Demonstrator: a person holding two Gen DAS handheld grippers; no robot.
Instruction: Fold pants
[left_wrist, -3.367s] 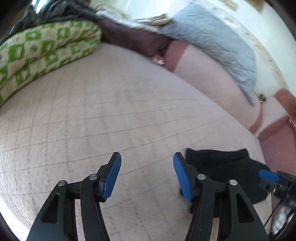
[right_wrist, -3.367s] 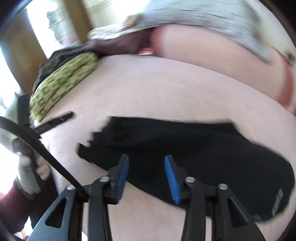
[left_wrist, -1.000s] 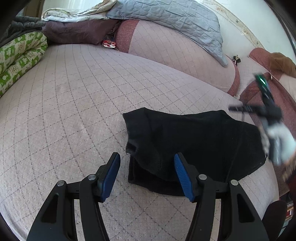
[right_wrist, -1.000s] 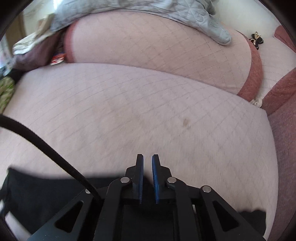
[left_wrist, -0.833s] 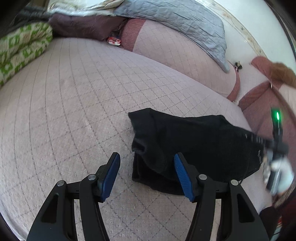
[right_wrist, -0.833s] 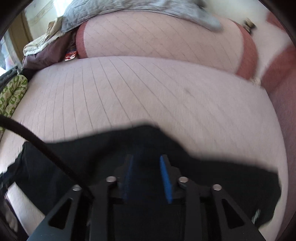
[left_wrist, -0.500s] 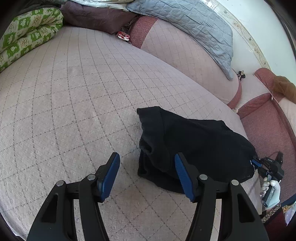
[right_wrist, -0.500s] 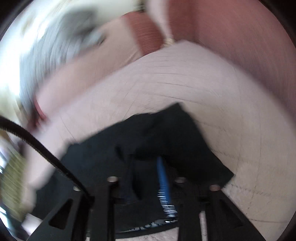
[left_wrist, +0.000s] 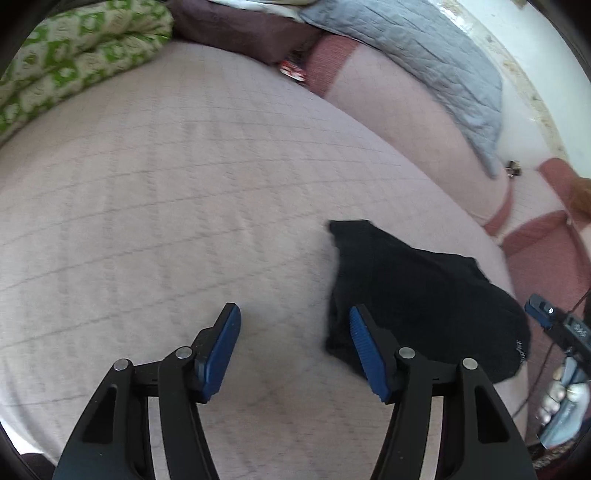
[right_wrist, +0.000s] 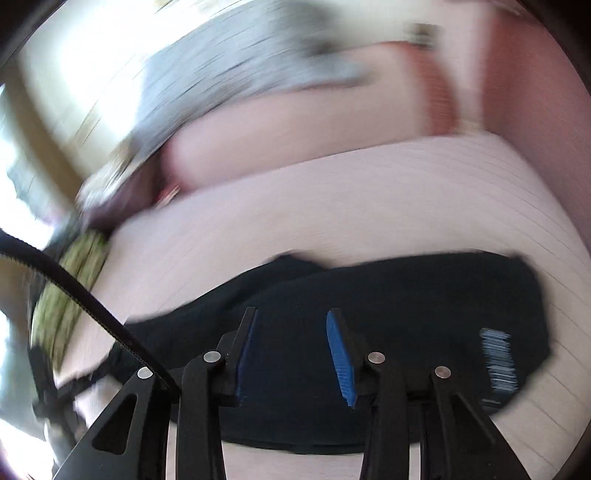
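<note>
While the right gripper (right_wrist: 290, 350) hangs just above the black pants (right_wrist: 388, 295), its blue pads stand apart with only dark cloth showing behind the gap and nothing pinched; its jaws have just been opening, so I judge a fold has been let go. The left gripper (left_wrist: 293, 349) hovers over the bed (left_wrist: 147, 221) at the near left edge of the bundle, spread wide and holding nothing, one pad over bare quilting, the other in front of the cloth's edge.

The pants lie in a compact, layered heap near the bed's right edge, a pale label (right_wrist: 496, 362) showing at one end. The left edge looks bunched and uneven rather than square, though the right view is badly blurred.

The fold seems to me near its end, with tidying left. A next move would call for the left gripper to settle on that rumpled edge and draw it flat, or for both to take one end and double it over.

Farther off lie a green patterned quilt (left_wrist: 74, 62) and a grey blanket (left_wrist: 424, 59).
</note>
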